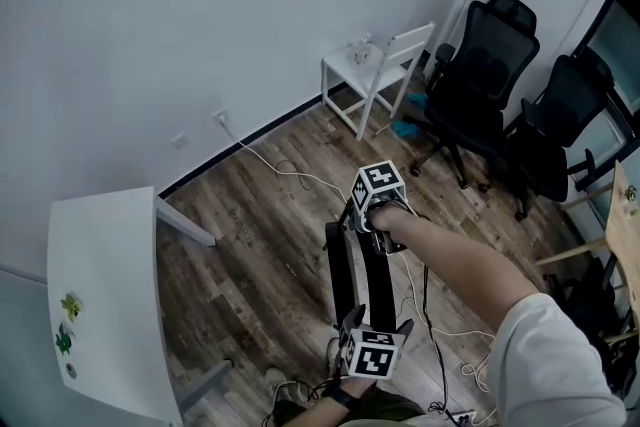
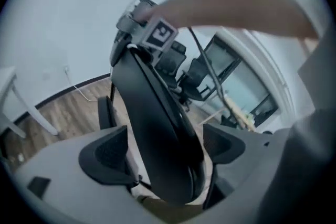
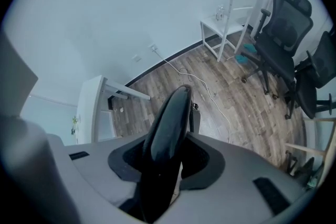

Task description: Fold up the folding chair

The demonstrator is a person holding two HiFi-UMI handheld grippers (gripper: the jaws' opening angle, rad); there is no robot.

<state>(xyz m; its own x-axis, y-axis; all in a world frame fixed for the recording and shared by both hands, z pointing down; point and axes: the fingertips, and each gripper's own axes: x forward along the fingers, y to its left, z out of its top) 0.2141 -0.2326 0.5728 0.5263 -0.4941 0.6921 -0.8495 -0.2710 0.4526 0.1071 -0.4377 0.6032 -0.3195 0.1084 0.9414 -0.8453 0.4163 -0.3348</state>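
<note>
The folding chair (image 1: 362,280) is being held upright on the wood-plank floor (image 1: 260,245), out from its wall-side edge. It is looking almost flat already, its smooth black curved panels lying close together, though full closure cannot quite be judged. Its rounded top rim is being clenched by the right gripper (image 3: 168,165). The left gripper (image 2: 165,150) is being held released, jaws wide, with a glossy black panel standing between the textured pads, seemingly unpressed.
</note>
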